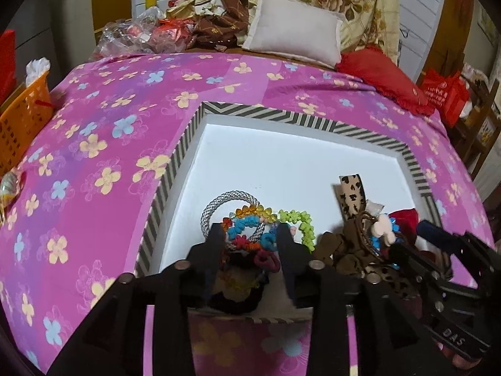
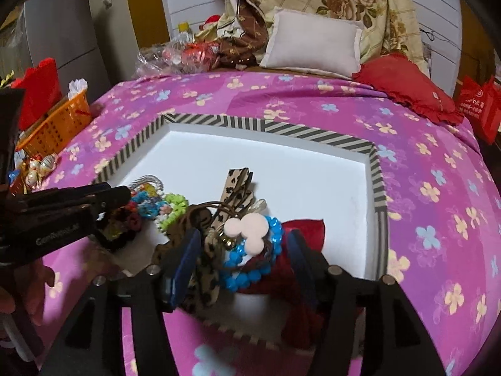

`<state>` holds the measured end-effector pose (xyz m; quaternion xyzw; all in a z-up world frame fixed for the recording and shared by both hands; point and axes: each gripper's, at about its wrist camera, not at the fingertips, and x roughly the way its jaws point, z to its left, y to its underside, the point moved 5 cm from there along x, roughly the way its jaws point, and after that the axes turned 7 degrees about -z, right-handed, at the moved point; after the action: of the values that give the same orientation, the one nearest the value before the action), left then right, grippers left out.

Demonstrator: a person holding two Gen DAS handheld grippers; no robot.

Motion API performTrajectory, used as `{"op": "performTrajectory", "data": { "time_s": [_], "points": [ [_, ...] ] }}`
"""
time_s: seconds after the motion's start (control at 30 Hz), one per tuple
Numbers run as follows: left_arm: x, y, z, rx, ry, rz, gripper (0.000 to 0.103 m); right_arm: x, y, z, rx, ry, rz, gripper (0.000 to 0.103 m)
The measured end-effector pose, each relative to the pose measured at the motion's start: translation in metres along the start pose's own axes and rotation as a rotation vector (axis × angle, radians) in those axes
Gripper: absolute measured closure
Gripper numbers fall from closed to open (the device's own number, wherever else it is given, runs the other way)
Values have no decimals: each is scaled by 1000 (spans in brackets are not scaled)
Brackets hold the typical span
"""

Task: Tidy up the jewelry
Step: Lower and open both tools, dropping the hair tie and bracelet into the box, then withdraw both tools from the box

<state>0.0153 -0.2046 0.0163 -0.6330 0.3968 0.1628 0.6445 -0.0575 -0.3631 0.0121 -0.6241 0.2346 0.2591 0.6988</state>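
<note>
Jewelry pile (image 1: 250,228) of beaded bracelets and hair ties in a striped-rim white tray (image 1: 281,116) on the bed, left gripper (image 1: 250,235) fingers spread around colourful bracelets, right gripper (image 2: 244,241) fingers spread around blue bead bracelet (image 2: 250,269) and leopard-print hair ties (image 2: 206,269)

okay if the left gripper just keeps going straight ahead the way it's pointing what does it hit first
Most likely the tangle of colourful hair ties lying between the left gripper fingers, with the silver braided ring just behind. Past that comes the tray's bare white floor, though depth is hard to judge.
</note>
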Motion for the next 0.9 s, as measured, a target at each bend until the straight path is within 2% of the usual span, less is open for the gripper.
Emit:
{"op": "performTrajectory", "data": {
  "time_s": [0.1,0.23,0.37,0.9],
  "points": [
    [-10,0,2,0,-23,-13,80,-15,3,4,5,0,-17,37],
    [-28,3,3,20,-48,-44,80,-33,6,9,17,1,-37,34],
    [-46,9,5,11,-54,-71,80,-50,11,10,47,20,-57,27],
    [-91,46,1,15,-84,-88,80,-79,41,18,79,51,-54,27]
  ]
}}
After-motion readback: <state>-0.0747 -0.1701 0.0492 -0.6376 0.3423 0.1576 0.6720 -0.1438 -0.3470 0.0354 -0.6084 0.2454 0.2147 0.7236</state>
